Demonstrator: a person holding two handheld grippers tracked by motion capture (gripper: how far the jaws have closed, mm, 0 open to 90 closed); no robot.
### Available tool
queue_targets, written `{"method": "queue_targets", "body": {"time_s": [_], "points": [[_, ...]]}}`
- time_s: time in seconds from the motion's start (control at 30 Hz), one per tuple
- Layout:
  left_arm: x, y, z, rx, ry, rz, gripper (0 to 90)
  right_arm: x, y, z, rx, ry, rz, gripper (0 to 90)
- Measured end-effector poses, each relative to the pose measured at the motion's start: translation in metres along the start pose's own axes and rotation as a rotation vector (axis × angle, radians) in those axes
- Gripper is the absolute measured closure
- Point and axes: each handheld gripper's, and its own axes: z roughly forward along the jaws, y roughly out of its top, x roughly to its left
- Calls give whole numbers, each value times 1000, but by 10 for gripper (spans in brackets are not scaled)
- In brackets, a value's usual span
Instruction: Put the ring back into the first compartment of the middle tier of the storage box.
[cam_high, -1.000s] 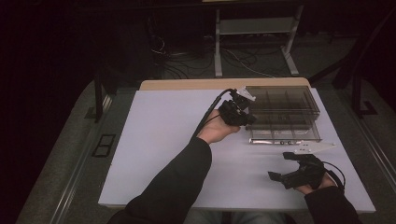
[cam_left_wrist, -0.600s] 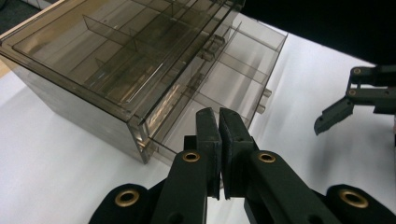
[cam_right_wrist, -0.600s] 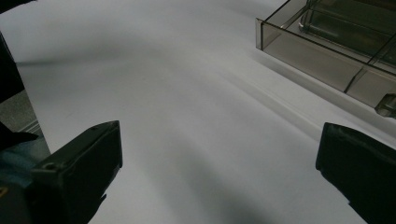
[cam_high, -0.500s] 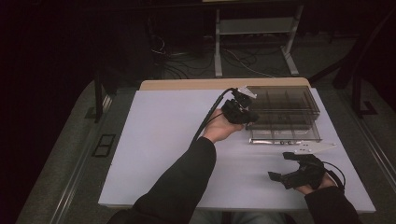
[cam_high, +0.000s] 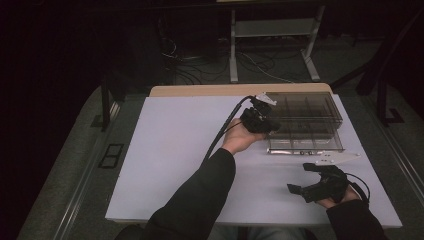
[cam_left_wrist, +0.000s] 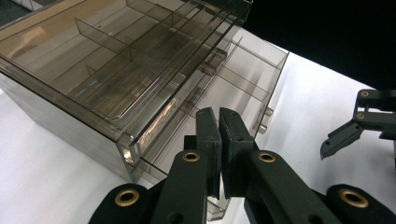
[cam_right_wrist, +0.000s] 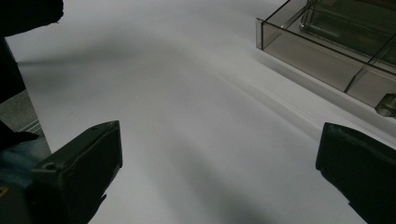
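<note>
Left gripper (cam_left_wrist: 218, 135): jaws pressed together with nothing between them, poised at the front corner of the clear compartment box (cam_high: 305, 122), whose drawer (cam_left_wrist: 243, 79) is slid partly out. Barely any change from a second ago; the hand stays put. Right gripper (cam_high: 309, 179) rests wide open on the white desk (cam_high: 170, 150), near the box.

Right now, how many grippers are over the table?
2. The left gripper, jaws shut, is at the near left corner of the clear compartment box. The right gripper, jaws open, hovers over the white table near its front right edge.
</note>
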Motion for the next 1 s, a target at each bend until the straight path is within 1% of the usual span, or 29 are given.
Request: {"method": "queue_targets", "body": {"time_s": [0.1, 0.27, 0.3, 0.33, 0.37, 0.43, 0.5, 0.6, 0.7, 0.93, 1.0], "points": [[-2, 0, 3, -4, -1, 7, 868, 0, 0, 0, 0, 0, -1, 0], [-3, -2, 9, -13, -5, 4, 869, 0, 0, 1, -2, -1, -3, 0], [-3, -3, 11, -25, -6, 4, 869, 0, 0, 1, -1, -1, -3, 0], [-3, -3, 11, -25, -6, 4, 868, 0, 0, 1, -1, -1, -3, 0], [-3, -4, 14, -41, -4, -3, 868, 0, 0, 1, 0, 0, -4, 0], [-3, -6, 18, -55, 0, -11, 868, 0, 0, 1, 0, 1, -5, 0], [-1, -9, 21, -54, 1, -9, 869, 0, 0, 1, 3, 1, -7, 0], [0, -12, 26, -60, 5, -28, 869, 0, 0, 1, 8, 3, -9, 0], [3, -15, 29, -51, 4, -35, 869, 0, 0, 1, 6, 4, -10, 0], [8, -19, 30, -44, 13, -44, 868, 0, 1, 2, 12, 6, -10, 0], [10, -20, 31, -44, 12, -54, 868, 0, 1, 2, 12, 8, -12, 0]]}}
